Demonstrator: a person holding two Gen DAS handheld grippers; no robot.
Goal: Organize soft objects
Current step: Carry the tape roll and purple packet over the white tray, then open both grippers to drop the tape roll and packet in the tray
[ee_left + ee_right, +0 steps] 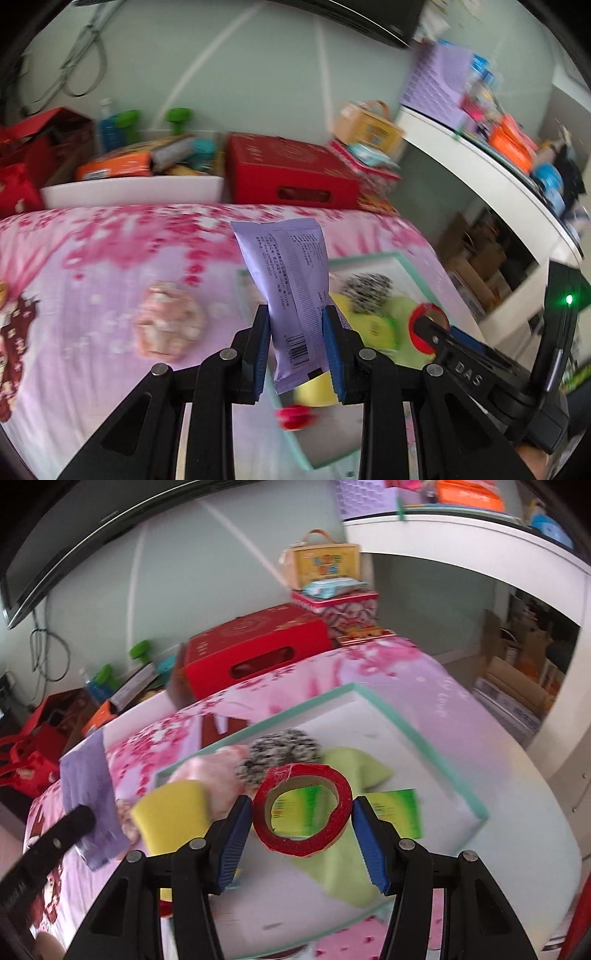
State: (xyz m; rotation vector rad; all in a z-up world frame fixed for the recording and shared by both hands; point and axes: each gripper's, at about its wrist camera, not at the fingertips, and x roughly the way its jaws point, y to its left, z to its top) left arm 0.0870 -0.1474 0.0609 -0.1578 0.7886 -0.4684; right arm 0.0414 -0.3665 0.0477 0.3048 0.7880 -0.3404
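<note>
Left fingers (266,343) clamp the purple packet (291,291); right fingers (236,834) pinch the red tape roll (303,812).

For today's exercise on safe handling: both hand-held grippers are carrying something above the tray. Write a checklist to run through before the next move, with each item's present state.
1. Left hand-held gripper shut on the purple plastic snack packet: ok.
2. Right hand-held gripper pads against the red tape roll with cardboard core: ok.
3. Packet upright, not slipping: cannot tell, picture blurred.
4. White tray with mint-green rim has bare floor showing: ok.
5. The two grippers apart, not touching: ok.
6. Tape roll counts as a soft object: not ok, it looks stiff.
</note>
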